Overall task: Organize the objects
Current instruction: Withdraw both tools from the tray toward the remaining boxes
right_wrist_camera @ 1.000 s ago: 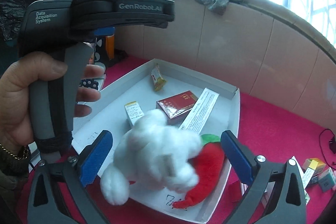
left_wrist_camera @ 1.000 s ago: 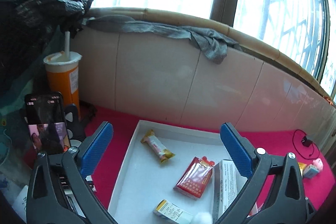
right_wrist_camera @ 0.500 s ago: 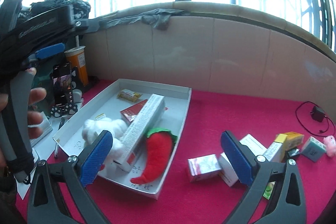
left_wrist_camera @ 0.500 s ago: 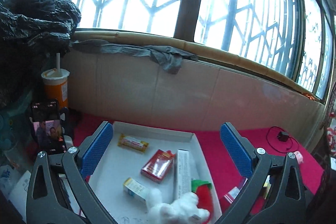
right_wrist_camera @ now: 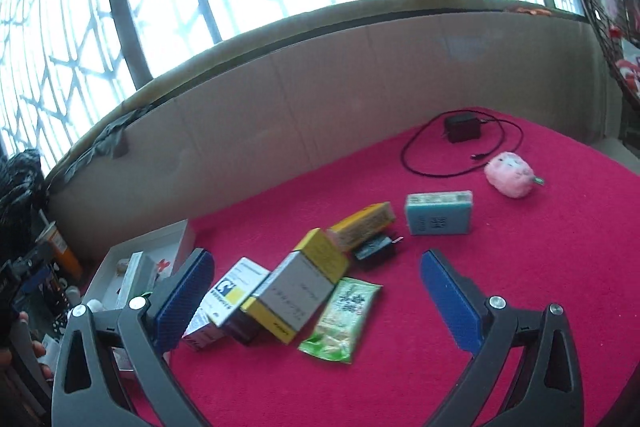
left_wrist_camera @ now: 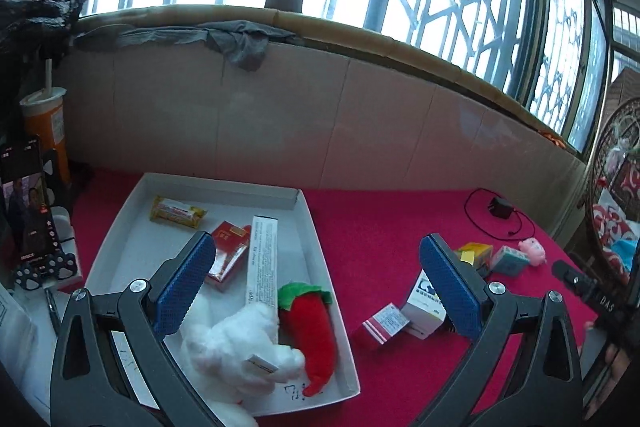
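Sorting roughly half done: shallow white cardboard tray (left_wrist_camera: 316, 247) holds white plush toy (left_wrist_camera: 236, 343); boxes pile (right_wrist_camera: 288, 287) at 12 o'clock remains; left gripper (left_wrist_camera: 316, 291) and right gripper (right_wrist_camera: 316, 299) both spread, empty.

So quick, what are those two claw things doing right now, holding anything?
Left gripper: open, holding nothing, above the white tray.
Right gripper: open, empty.

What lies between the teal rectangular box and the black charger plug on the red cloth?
In the right wrist view, only bare red cloth and the cable's loop lie between the teal rectangular box and black charger plug.
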The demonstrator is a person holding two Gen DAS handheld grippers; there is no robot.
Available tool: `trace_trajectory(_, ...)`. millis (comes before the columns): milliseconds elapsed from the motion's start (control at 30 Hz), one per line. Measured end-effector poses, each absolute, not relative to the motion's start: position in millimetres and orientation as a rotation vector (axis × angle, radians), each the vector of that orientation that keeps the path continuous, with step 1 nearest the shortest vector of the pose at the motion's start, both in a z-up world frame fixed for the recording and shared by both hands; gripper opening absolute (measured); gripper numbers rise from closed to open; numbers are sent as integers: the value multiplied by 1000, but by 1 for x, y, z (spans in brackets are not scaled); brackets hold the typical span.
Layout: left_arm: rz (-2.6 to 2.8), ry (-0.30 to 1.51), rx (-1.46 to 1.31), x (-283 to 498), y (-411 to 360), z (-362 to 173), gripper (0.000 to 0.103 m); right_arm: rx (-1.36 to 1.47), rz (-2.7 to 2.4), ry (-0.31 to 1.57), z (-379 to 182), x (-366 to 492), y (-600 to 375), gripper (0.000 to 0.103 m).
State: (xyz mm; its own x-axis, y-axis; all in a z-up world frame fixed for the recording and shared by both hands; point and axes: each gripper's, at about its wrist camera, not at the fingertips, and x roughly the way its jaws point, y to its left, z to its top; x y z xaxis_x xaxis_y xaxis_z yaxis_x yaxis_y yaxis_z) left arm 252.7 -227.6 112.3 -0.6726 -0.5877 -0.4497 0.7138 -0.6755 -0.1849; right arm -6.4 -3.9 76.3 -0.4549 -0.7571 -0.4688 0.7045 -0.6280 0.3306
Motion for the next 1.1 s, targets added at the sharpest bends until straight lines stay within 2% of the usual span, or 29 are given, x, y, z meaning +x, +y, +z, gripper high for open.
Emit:
trace_trajectory(167,-2450,256,861,187,-215,79,103,818,-2139,-168,59,-30,21,103)
trace_trajectory(267,-2486,197,1038,160,-211,60,103,836,-2117,-167,50,-36,26,103)
trace_trajectory(567,-2452,146,1271,117,-212,26,103,790,-2037,-9,46,-72,5,103)
trace_trajectory(733,-2433,108,1334,109,-210,16,103,750,-2025,159,36,-128,-29,103)
trace_trajectory(900,-2430,97,1373,105,-212,14,103,736,-1890,454,15,-159,-71,103)
trace_trajectory(967,-2422,93,1394,104,-213,11,97,746,-1844,544,5,-164,-82,103)
trace_trajectory(1100,-2411,71,1452,99,-212,3,94,770,-1790,651,-11,-166,-89,103)
